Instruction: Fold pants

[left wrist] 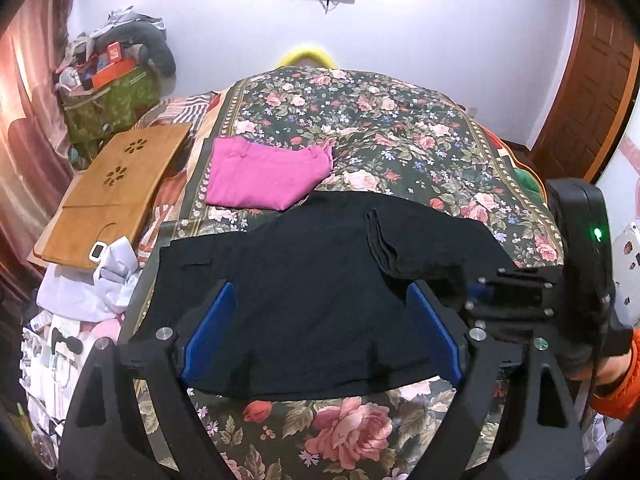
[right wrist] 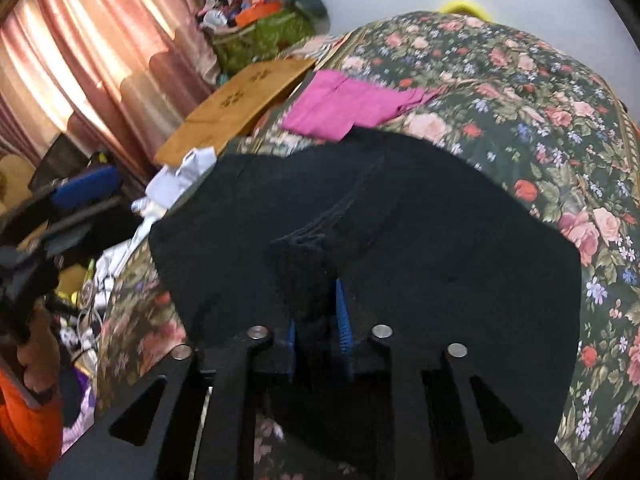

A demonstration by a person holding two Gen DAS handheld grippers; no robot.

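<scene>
In my left camera, my left claw (left wrist: 324, 336) hangs wide apart over the black pants (left wrist: 320, 280), gripping nothing. The pants lie folded on the flowery blanket (left wrist: 400, 128), near the front edge of the bed. Folded pink pants (left wrist: 264, 176) sit just behind them. My right claw (left wrist: 508, 292) comes in from the right.

In my right camera, my right claw (right wrist: 320, 320) is nearly closed, with a bunch of black pants (right wrist: 400, 220) between its blue pads (right wrist: 342, 320). I cannot tell if they still squeeze it.

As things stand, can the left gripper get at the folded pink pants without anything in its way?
Probably yes. The left gripper is open and empty over the black pants; the pink pants lie uncovered just beyond on the floral bedspread.
</scene>
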